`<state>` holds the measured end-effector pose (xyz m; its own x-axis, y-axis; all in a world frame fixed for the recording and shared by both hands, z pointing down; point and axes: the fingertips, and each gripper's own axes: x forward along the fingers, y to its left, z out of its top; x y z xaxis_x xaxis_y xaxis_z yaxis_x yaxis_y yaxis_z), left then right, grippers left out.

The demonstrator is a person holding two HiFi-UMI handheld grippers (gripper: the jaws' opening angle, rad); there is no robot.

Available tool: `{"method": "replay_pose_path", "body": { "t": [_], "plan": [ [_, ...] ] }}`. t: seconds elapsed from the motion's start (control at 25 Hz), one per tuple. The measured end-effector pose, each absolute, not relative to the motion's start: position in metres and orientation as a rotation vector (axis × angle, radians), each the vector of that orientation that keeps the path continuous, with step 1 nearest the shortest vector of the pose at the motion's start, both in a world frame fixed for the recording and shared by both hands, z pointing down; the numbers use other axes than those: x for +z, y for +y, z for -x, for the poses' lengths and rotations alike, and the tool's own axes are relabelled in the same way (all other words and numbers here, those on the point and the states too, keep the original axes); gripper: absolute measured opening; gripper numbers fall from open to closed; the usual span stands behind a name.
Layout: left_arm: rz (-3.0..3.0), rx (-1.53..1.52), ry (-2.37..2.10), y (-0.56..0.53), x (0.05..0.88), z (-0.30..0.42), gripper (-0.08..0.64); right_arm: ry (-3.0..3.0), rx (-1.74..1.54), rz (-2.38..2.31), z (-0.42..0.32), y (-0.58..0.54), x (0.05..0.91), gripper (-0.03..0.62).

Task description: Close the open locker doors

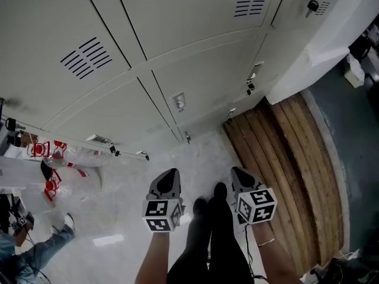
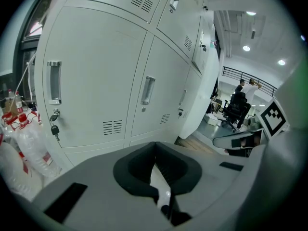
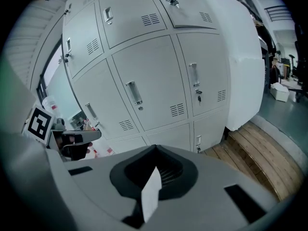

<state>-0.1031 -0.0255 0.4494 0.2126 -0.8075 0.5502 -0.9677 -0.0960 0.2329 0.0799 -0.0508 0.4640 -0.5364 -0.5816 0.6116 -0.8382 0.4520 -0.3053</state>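
A bank of grey lockers [image 1: 177, 52] fills the far side of the head view, and the doors there look flush with their frames. The upper right door [image 3: 190, 6], with a key in its lock, seems to stand slightly off its frame; I cannot tell for sure. Both grippers hang low over the floor, apart from the lockers and touching nothing. My left gripper [image 1: 170, 176] is shut and empty, its tip pointing at the lower doors [image 2: 149, 90]. My right gripper [image 1: 238, 174] is shut and empty as well, beside my dark trouser legs [image 1: 207, 229].
Plastic bottles with red labels [image 1: 56, 158] lie at the lockers' foot on the left. A wooden platform [image 1: 284, 152] and a white column [image 1: 320, 46] are on the right. A person's leg and shoe [image 1: 41, 244] show at bottom left. Keys hang from several locks [image 2: 54, 129].
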Motion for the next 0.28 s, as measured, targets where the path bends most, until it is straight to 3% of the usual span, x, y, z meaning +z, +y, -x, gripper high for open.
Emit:
{"method": "replay_pose_path", "body": {
  "t": [0.28],
  "plan": [
    [-1.939,0.385,-1.637,-0.0279,0.4530,0.1099,0.021,-2.286,0.821,-1.182,-0.0726,-0.0536,0.4666,0.002]
  ]
}}
